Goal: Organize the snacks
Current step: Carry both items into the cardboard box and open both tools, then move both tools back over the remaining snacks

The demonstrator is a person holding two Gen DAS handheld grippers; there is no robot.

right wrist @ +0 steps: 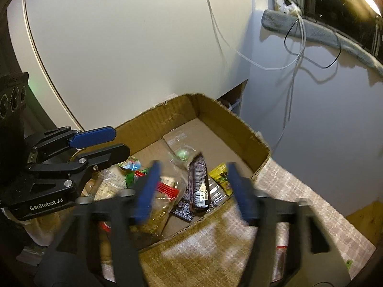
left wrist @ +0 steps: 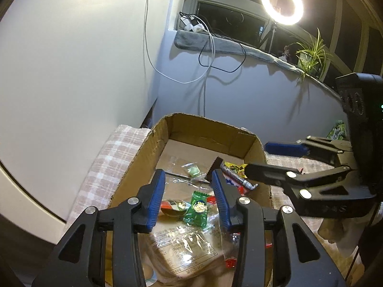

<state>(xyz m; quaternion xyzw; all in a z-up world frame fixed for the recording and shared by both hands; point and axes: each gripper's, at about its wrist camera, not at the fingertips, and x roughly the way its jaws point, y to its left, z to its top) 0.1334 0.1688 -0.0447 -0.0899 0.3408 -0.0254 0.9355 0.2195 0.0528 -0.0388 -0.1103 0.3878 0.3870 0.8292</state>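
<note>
Cardboard box (right wrist: 239, 129) holds your snacks: the purple wafer pack (right wrist: 198, 181) lies with its long axis running twelve to six. Your right gripper (right wrist: 191, 184) and left gripper (left wrist: 189, 191) hang above, jaws apart and empty.

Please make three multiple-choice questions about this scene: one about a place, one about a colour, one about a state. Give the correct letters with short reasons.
1. Where do the snacks lie?
A. on the windowsill
B. in the cardboard box
C. on the floor

2. What colour are the gripper pads?
A. blue
B. red
C. white

3. How is the left gripper?
A. shut on a packet
B. open, empty
C. out of view

Answers:
1 B: the packets rest inside the cardboard box.
2 A: the pads are blue.
3 B: the left gripper has nothing between its fingers; the green packet lies below.
</note>
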